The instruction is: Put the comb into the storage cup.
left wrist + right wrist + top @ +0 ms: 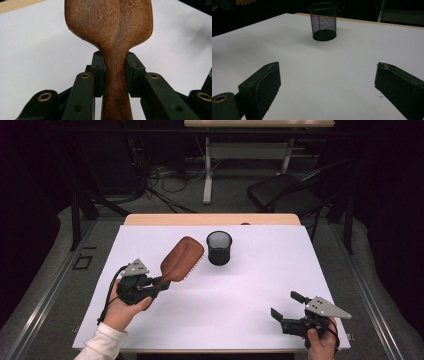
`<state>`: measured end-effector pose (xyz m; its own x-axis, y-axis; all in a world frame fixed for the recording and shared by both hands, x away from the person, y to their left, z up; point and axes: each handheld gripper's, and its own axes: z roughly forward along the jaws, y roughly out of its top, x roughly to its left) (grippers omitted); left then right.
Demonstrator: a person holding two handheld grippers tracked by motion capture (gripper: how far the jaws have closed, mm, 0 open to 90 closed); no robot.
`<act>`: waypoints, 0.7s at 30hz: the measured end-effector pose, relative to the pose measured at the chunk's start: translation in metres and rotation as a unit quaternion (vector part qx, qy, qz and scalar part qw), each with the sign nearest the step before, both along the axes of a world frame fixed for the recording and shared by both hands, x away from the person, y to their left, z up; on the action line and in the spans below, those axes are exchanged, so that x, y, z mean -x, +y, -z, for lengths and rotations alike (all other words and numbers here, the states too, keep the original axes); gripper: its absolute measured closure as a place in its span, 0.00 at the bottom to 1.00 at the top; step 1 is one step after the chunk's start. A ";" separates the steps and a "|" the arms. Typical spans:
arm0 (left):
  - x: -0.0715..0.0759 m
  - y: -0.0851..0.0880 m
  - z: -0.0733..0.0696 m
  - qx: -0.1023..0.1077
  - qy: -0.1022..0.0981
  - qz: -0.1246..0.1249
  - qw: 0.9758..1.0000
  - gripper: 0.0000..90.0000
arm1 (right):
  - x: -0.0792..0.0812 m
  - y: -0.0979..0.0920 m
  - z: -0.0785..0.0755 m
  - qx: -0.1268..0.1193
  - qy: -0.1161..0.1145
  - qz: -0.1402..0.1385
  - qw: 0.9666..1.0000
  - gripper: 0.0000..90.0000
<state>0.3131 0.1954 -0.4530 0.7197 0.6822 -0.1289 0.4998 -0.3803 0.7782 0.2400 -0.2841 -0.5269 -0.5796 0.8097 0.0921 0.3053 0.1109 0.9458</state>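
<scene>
High view, read from left to right: my left gripper (159, 284) sits at the left of the white table (250, 290), held in my left hand (122, 307) with a white sleeve (102, 345) behind it. Its jaws are pinched on the narrow handle of a wooden hairbrush (182, 259). The brush head slants up and away toward the middle of the table, bristles showing along its right edge, and appears raised off the surface. Left gripper view confirms the grip: both black pads press the handle from either side, just below where the wood widens into the head (110, 22).

Next to the right, a black mesh cup (219, 248) stands upright on the table, just beside the tip of the brush head; I cannot tell from above whether they touch. Right gripper view shows the cup (323, 21) upright and well ahead of that gripper.

At the far right, near the front edge, my right gripper (286, 306) rests low in my right hand (320, 345), jaws spread wide with nothing between them, only bare table surface (327, 75)
</scene>
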 end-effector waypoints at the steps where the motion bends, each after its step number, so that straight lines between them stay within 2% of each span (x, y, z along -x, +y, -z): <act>1: -0.001 -0.002 -0.001 0.001 -0.001 0.002 1.000 0.80 | 0.000 0.000 0.000 0.000 0.000 0.000 1.000 0.07; 21: -0.008 -0.027 -0.013 0.028 -0.020 0.016 0.999 0.80 | 0.000 -0.002 0.000 0.000 -0.001 -0.001 1.000 0.07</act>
<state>0.3211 0.1680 -0.4399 0.7463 0.6513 -0.1373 0.4564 -0.3507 0.8177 0.2402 -0.2858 -0.5270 -0.5822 0.8079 0.0911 0.3027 0.1113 0.9466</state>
